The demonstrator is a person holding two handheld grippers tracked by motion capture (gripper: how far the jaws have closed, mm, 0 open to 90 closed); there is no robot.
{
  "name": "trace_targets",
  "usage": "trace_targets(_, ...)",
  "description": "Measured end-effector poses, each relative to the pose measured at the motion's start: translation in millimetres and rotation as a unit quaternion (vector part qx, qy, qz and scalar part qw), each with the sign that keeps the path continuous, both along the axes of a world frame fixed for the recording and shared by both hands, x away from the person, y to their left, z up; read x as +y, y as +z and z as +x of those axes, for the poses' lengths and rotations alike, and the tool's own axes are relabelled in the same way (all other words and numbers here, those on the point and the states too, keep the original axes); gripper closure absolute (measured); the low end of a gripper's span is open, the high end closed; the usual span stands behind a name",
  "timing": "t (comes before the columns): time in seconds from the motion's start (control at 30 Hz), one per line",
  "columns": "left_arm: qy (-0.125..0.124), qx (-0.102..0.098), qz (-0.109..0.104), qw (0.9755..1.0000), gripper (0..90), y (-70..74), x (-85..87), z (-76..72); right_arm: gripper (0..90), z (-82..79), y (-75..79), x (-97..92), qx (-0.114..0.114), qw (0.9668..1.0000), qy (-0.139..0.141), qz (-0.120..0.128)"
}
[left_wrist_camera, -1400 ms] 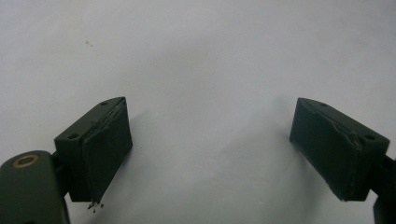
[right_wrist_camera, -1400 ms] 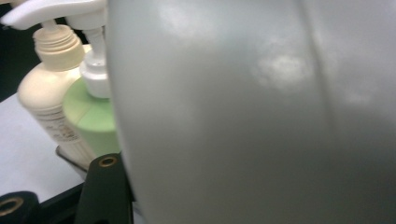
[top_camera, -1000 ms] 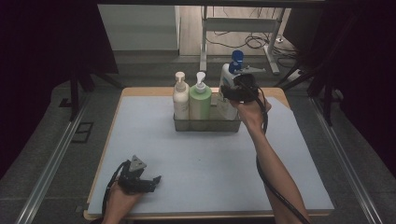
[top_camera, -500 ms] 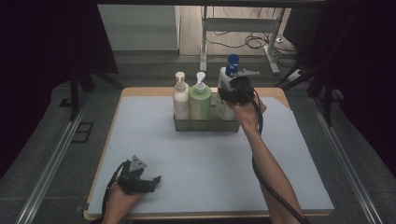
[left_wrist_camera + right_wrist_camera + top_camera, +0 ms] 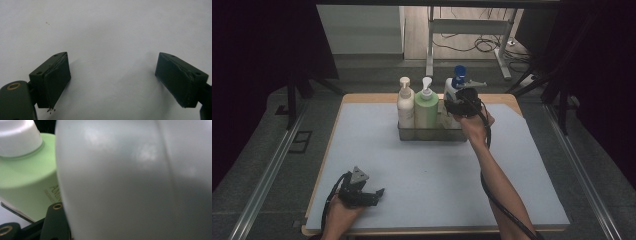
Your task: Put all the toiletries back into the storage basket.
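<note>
A white bottle with a blue pump top point(image 5: 452, 91) stands upright at the right end of a clear caddy point(image 5: 432, 134), and my right gripper point(image 5: 462, 104) is shut on its body from the near side. In the right gripper view the white bottle point(image 5: 130, 180) is very close, with one black finger point(image 5: 56, 221) against its side. Beside it in the caddy are a green pump bottle point(image 5: 426, 109) point(image 5: 27, 177) and a cream pump bottle point(image 5: 405, 104). My left gripper point(image 5: 373, 194) point(image 5: 112, 80) rests open on the mat at the near left, with nothing between its fingers.
A pale blue mat point(image 5: 422, 165) covers the wooden table point(image 5: 362, 98). Metal rails point(image 5: 267, 170) run along both sides of the table. A desk frame and cables point(image 5: 477, 40) lie on the floor behind.
My right gripper has come down a little with the white bottle, lowering it at the caddy's right end. The left gripper has not moved.
</note>
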State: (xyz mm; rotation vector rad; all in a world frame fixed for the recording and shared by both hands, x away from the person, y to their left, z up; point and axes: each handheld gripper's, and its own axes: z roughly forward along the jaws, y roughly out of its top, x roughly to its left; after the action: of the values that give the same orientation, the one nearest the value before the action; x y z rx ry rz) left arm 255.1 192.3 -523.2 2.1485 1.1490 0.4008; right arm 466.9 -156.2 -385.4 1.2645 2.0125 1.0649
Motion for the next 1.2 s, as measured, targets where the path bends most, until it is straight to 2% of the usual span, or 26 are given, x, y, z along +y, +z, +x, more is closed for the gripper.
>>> trace_targets(0.27,0.000,0.000,0.000,1.0000,12.2,0.0,-0.1,0.0,40.8,-0.7,-12.3,-0.2,0.011,0.9999,-0.002,0.003)
trace_targets(0.83,0.000,0.000,-0.001,1.0000,12.2,-0.1,-0.2,0.0,40.3,-0.8,-26.2,-1.6,0.022,0.9997,-0.006,-0.001)
trace_targets(1.13,0.000,0.000,0.000,1.0000,12.2,-0.1,-0.2,0.0,38.4,1.6,-26.6,-1.7,0.026,0.9996,0.010,-0.001)
trace_targets(1.2,0.000,0.000,0.000,1.0000,12.2,0.0,-0.1,0.0,37.2,2.4,-26.5,-1.8,0.032,0.9994,0.014,-0.002)
